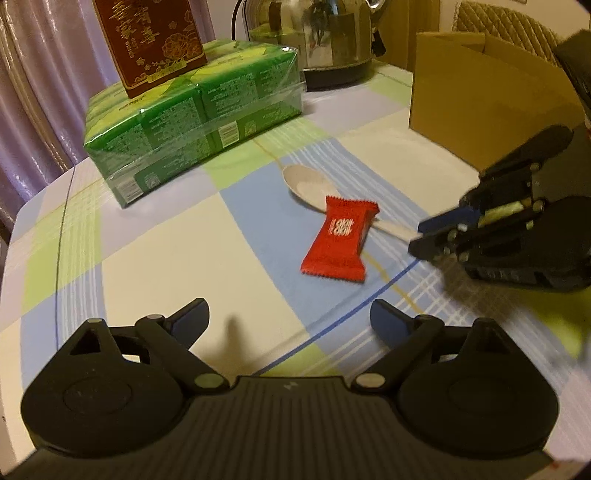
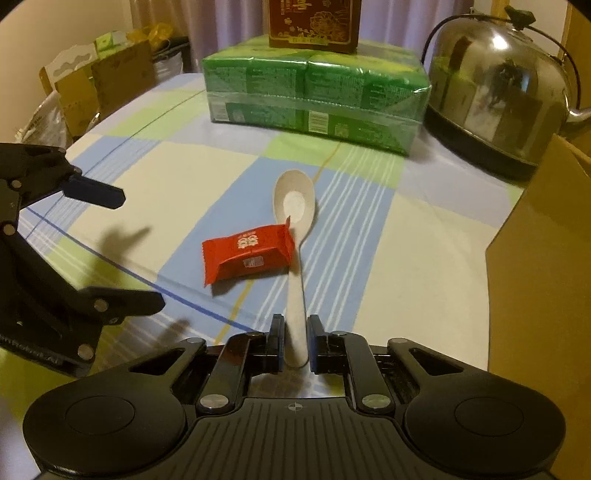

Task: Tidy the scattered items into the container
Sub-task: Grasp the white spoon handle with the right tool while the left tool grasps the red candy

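A white spoon (image 2: 295, 201) lies on the checked tablecloth with its handle pointing at my right gripper (image 2: 295, 332). That gripper is shut on the end of the handle. A red snack packet (image 2: 247, 254) lies beside the spoon, one end resting over its neck. In the left wrist view the packet (image 1: 338, 240) covers the middle of the spoon (image 1: 306, 182), and the right gripper (image 1: 419, 236) comes in from the right. My left gripper (image 1: 290, 314) is open and empty, just short of the packet. The cardboard box (image 1: 480, 99) stands at the right, its inside hidden.
A green wrapped tissue pack (image 2: 314, 96) with a dark red carton (image 2: 314, 22) on top stands behind the spoon. A steel kettle (image 2: 498, 96) sits beside it. More cardboard boxes (image 2: 92, 85) stand past the table's left edge. The left gripper (image 2: 133, 251) is left of the packet.
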Motion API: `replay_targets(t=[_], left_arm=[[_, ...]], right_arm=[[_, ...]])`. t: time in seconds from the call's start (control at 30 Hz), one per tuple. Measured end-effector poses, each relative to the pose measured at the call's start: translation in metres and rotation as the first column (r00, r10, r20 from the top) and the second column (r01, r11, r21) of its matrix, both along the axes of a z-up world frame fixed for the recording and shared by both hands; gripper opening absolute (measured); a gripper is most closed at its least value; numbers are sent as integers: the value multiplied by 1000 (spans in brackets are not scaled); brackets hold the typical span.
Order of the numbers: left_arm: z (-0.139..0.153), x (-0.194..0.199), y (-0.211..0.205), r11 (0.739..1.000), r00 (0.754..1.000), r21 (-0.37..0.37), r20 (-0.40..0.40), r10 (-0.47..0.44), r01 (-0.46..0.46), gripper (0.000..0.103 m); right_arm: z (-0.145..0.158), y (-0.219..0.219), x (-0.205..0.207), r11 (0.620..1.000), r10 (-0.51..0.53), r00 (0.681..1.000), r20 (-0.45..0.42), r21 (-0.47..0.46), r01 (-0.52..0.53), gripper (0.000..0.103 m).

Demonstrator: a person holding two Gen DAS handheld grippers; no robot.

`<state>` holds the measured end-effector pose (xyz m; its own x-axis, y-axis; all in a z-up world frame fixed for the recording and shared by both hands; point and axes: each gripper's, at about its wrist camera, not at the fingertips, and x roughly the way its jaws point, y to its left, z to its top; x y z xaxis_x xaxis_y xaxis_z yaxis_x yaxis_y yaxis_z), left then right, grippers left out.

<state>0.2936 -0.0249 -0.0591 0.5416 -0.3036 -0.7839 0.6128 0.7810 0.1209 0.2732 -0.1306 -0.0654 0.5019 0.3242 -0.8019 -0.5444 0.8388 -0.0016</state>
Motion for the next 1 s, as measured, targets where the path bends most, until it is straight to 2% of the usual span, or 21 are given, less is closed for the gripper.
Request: replay_targets(t=[0.3,0.43,0.6,0.73,0.83,0.9,1.0], left_arm=[[-2,12,-24,993,994,-43,24,-111,112,85],[-10,20,-39,988,988,-17,32,-154,154,78],[-20,27,-49,983,983,-16,36,-181,182,77],[-25,30,-58,974,972,15,53,-227,227,77],[-23,33,-60,973,972,-5,32,-231,232,64],[-22,32,-61,971,971,-14,17,-236,237,46],[-21,25,-61,973,973,2,8,-232,232,44]], right_arm=[[8,-11,-8,1000,-26,999,-27,-5,26,9],[9,-19,-8,999,-46,998,-33,-4,46,9],[8,-26,-8,999,-49,998,-44,2,49,9],[6,-30,-8,999,-49,997,-59,17,50,9],[6,-30,-8,998,-48,997,-68,28,50,9],[7,-30,-8,999,-44,997,-65,29,46,9],[9,-31,-10,998,-38,997,-67,40,41,9]])
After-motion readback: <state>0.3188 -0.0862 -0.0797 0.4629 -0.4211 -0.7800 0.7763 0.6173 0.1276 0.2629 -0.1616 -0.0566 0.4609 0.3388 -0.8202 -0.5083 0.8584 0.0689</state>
